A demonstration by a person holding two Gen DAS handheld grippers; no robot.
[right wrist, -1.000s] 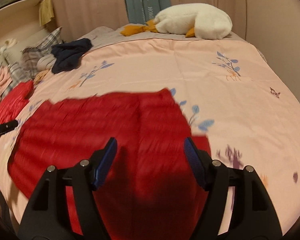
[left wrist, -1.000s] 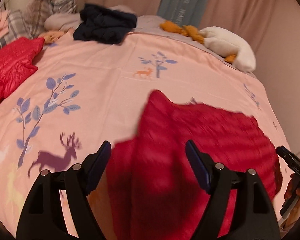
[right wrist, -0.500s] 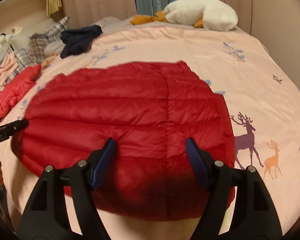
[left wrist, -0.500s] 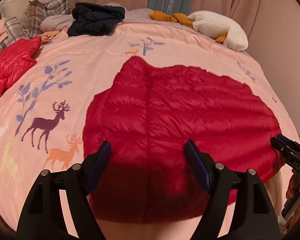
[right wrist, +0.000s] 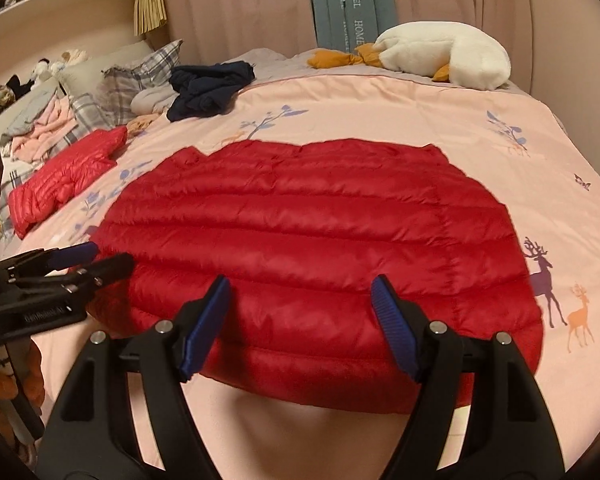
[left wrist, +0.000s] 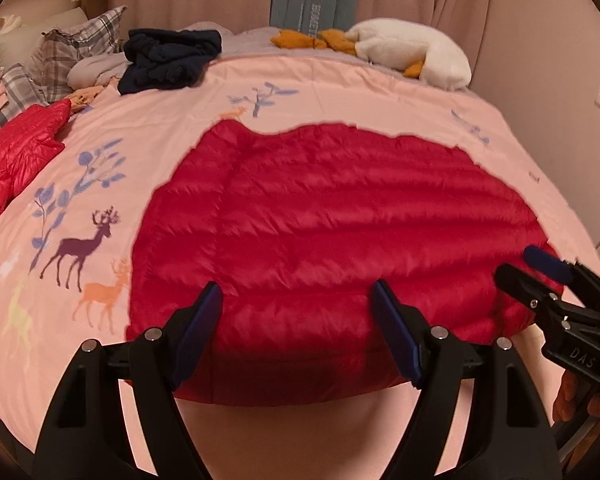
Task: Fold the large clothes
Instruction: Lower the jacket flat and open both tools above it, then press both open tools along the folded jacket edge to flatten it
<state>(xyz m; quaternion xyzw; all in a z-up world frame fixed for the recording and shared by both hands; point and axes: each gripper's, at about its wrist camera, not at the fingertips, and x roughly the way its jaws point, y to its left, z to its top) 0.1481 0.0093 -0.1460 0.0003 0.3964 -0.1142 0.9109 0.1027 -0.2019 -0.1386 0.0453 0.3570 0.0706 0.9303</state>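
Note:
A red quilted down garment (left wrist: 332, 232) lies spread flat on the pink bed cover (left wrist: 172, 128); it also shows in the right wrist view (right wrist: 312, 248). My left gripper (left wrist: 296, 336) is open and empty, just above the garment's near edge toward its left side. My right gripper (right wrist: 300, 320) is open and empty, above the near edge toward the right side. The right gripper appears at the right of the left wrist view (left wrist: 540, 276), and the left gripper at the left of the right wrist view (right wrist: 96, 258).
A second red down jacket (right wrist: 64, 184) lies folded at the bed's left. A dark navy garment (left wrist: 168, 60), plaid pillows (left wrist: 76, 52) and pink clothes (right wrist: 48, 132) sit at the far left. A white plush goose (right wrist: 444, 56) lies at the far edge by the curtain.
The red garment came down from mid-air and now lies flat and spread on the bed. Both grippers drew back toward its near edge, open throughout.

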